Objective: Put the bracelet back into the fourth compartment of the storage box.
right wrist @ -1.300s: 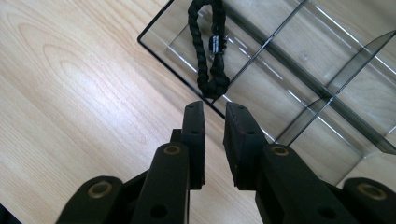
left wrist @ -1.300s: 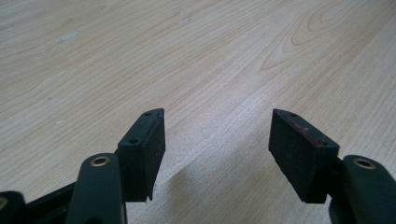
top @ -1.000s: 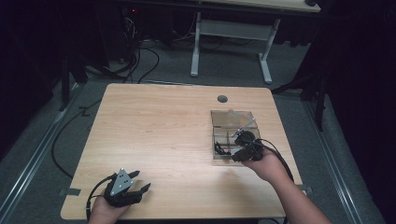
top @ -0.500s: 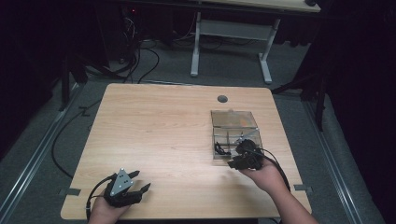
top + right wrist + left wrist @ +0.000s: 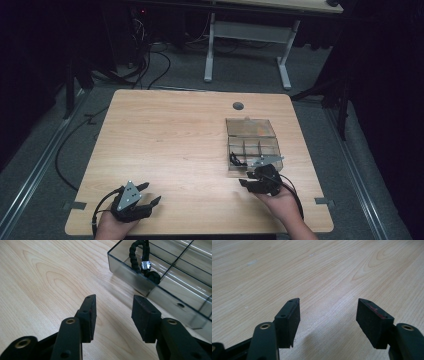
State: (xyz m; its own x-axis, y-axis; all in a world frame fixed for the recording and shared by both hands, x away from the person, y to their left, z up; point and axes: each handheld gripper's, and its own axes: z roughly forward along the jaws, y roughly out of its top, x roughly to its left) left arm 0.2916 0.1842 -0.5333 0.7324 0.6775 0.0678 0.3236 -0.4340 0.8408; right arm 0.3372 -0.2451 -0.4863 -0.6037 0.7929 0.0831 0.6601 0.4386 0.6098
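Observation:
A clear plastic compartment box sits open on the right half of the wooden table, its lid folded back. A black braided cord with a small metal bead lies in the box's near-left compartment. My right gripper is just in front of the box's near edge, open, with bare wood between its fingertips. My left gripper rests at the table's near-left edge, open wide over bare wood.
A round cable hole lies in the table behind the box. Beyond the table stand a white desk frame and cables on the grey floor. The box wall rises close ahead of the right gripper.
The right gripper has drawn back out of the box toward the near edge of the table and now sits on the wood in front of it. The left gripper has stayed put.

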